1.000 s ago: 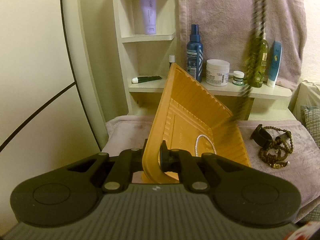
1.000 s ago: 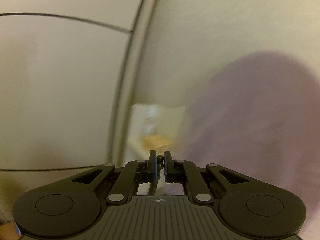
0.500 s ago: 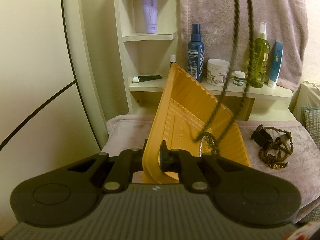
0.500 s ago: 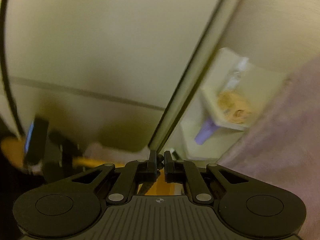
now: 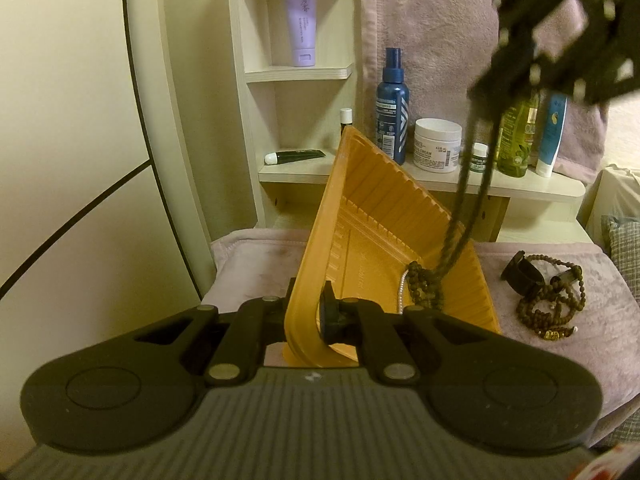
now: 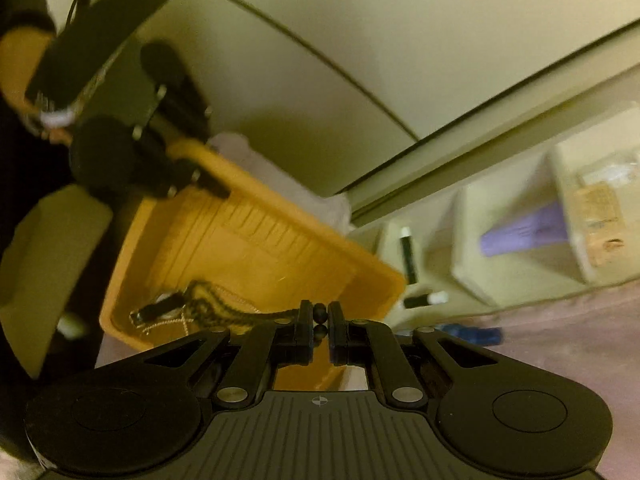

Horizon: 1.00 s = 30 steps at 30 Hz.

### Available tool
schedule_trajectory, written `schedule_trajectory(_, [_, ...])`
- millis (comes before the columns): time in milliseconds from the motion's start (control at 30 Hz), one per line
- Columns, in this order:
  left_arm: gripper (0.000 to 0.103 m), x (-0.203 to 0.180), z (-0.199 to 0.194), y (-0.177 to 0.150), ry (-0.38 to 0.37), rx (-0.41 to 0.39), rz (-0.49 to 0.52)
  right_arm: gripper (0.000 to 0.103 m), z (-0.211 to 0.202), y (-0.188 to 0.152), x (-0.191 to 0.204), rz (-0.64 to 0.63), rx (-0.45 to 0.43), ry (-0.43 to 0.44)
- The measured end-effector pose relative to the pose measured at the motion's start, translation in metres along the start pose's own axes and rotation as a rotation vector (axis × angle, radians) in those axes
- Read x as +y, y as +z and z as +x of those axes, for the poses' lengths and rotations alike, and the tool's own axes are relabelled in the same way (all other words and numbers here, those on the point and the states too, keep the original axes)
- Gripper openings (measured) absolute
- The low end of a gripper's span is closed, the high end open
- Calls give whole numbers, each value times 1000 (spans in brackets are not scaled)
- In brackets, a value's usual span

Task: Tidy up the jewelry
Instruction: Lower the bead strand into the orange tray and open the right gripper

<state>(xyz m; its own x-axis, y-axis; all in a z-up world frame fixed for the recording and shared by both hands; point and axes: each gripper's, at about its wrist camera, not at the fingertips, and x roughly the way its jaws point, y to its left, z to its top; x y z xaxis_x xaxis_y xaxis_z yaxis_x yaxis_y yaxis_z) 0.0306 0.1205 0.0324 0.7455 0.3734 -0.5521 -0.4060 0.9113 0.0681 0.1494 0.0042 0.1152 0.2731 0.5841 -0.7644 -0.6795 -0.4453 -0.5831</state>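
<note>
Two hand-held grippers clamped: left (image 5: 306, 312) on tilted orange tray (image 5: 384, 216), right (image 6: 319, 322) on bead strand (image 5: 460, 216) trailing into it.

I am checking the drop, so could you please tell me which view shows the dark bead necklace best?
Left wrist: the dark bead necklace hangs into the orange tray, its end coiled there. Right wrist shows blurred strand and beads in the right claw.

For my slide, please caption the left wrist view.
Left gripper tilts orange tray while beaded necklace descends inside.
</note>
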Motion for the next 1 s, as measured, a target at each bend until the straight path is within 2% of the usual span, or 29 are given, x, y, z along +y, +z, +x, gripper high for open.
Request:
schedule_trajectory(267, [7,1,0,0,-1,1,-6,7,44,-8,21,-6,24,55])
schedule_trajectory(600, [7,2,1,0,-2,3,-8,7,75,-13,35,-7,39,94])
schedule_trajectory(1000, [7,3,2,1,-1,6,-10,7,68,-7,29,-19,-5,12])
